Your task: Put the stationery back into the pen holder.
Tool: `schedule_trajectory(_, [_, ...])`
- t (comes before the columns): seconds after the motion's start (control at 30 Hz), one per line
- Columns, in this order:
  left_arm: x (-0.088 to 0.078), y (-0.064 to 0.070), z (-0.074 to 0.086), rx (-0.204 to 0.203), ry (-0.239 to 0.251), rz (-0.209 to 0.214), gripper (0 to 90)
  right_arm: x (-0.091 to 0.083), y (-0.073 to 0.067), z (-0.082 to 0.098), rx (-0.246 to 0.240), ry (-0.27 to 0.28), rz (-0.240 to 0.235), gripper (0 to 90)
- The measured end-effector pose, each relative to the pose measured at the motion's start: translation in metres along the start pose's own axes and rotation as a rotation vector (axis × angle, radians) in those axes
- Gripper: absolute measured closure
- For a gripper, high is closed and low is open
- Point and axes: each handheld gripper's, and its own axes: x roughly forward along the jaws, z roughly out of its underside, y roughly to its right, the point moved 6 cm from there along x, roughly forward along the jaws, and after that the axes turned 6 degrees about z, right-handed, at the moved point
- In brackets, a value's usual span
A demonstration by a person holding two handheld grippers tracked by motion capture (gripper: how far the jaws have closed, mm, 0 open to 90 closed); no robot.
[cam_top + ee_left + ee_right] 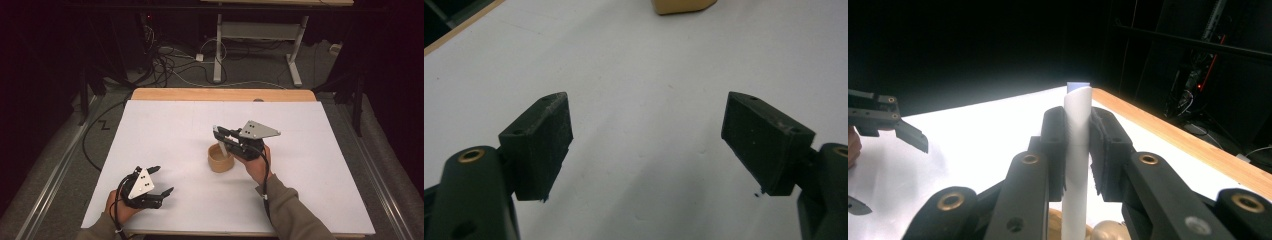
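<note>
Slim white plastic stick (1077, 165): light, stiff, smooth; right gripper (1078, 150) clenched at mid-shaft over round tan wooden cup (220, 160). Left gripper (646, 145) released, idle.

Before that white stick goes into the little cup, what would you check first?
1. Right gripper shut on the white stick: ok.
2. Stick upright between the pads: ok.
3. Tan cup standing upright on the white table: ok.
4. Stick's lower end above the cup's opening: looks ok from the high view.
5. Left gripper open and apart from the cup: ok.
6. Cup empty inside: cannot tell.
</note>
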Motion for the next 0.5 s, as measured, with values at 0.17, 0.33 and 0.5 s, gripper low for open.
schedule_trajectory(0.17, [-0.0002, 0.0002, -0.0010, 0.011, 0.003, -0.005, 19.7, -0.0024, 0.0018, 0.0008, 0.009, 0.002, 0.015, 70.9])
schedule_trajectory(0.33, [0.0002, 0.0005, -0.0005, 0.003, 0.001, 0.001, 19.7, -0.0048, 0.0025, 0.0006, 0.007, 0.007, 0.025, 68.7])
schedule_trajectory(0.5, [-0.0009, 0.0002, -0.0019, 0.014, 0.010, -0.009, 19.7, -0.0101, 0.0042, -0.0007, -0.007, 0.007, 0.043, 65.1])
